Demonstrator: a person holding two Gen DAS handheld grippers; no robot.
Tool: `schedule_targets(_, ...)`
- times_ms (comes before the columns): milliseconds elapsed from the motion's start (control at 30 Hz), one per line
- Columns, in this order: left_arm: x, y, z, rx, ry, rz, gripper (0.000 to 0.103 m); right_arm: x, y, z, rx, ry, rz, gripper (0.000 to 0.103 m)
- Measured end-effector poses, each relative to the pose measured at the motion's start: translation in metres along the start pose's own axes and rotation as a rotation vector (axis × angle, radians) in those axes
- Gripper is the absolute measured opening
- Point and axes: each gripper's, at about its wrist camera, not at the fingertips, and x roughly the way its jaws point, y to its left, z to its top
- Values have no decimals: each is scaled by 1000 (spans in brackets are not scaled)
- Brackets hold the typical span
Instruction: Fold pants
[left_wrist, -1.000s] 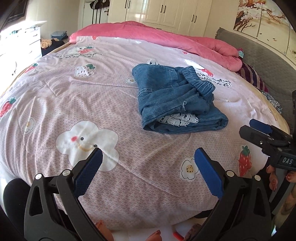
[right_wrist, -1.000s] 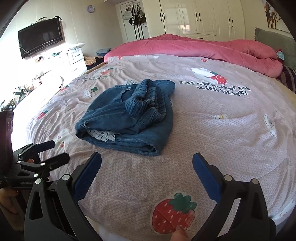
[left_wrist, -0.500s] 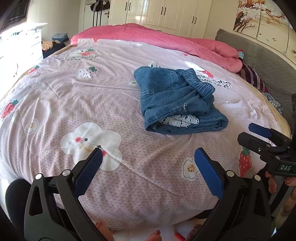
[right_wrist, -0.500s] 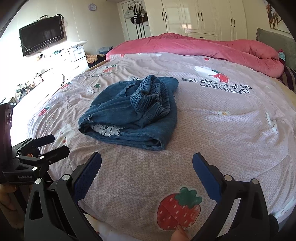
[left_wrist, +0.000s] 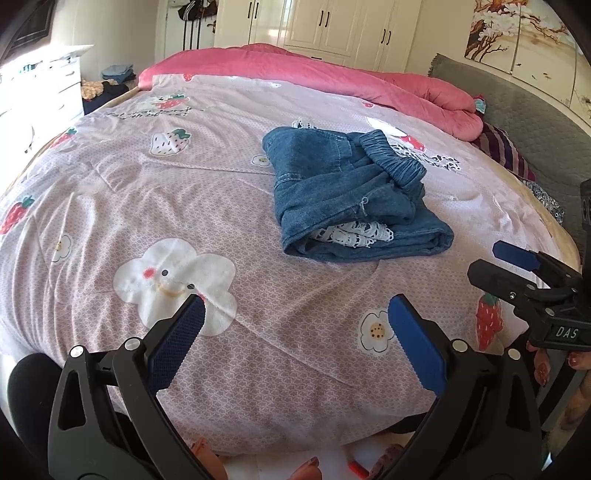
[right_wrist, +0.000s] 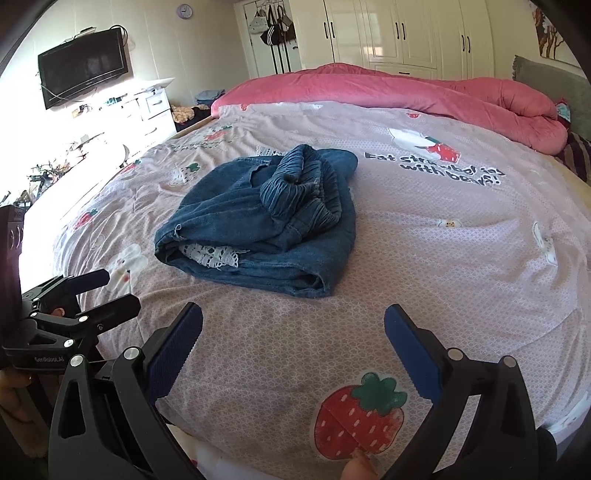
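Blue denim pants (left_wrist: 351, 199) lie folded in a rough bundle on the bed, with white lace trim showing at the near edge and the elastic waistband bunched on top. They also show in the right wrist view (right_wrist: 269, 221). My left gripper (left_wrist: 295, 325) is open and empty, above the bed's near edge, well short of the pants. My right gripper (right_wrist: 293, 332) is open and empty, also short of the pants. Each gripper shows in the other's view: the right one (left_wrist: 517, 266) at the right edge, the left one (right_wrist: 96, 295) at the left edge.
The bed is covered by a pink quilt (left_wrist: 147, 206) with strawberry and cloud prints. A rolled pink duvet (left_wrist: 332, 74) lies along the far side. A grey headboard (left_wrist: 524, 110) stands at the right. White drawers (right_wrist: 147, 107) and a wall television (right_wrist: 85, 70) are at the left.
Both grippers have moved slightly towards the pants, which appear a little larger and lower in both views. The pants have not moved. Both grippers remain open.
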Motion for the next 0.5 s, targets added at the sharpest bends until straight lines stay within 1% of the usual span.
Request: schedule_targets(500,-3,-3,0,10,-5,11,93,-1,-3,-2,20,4,0,98)
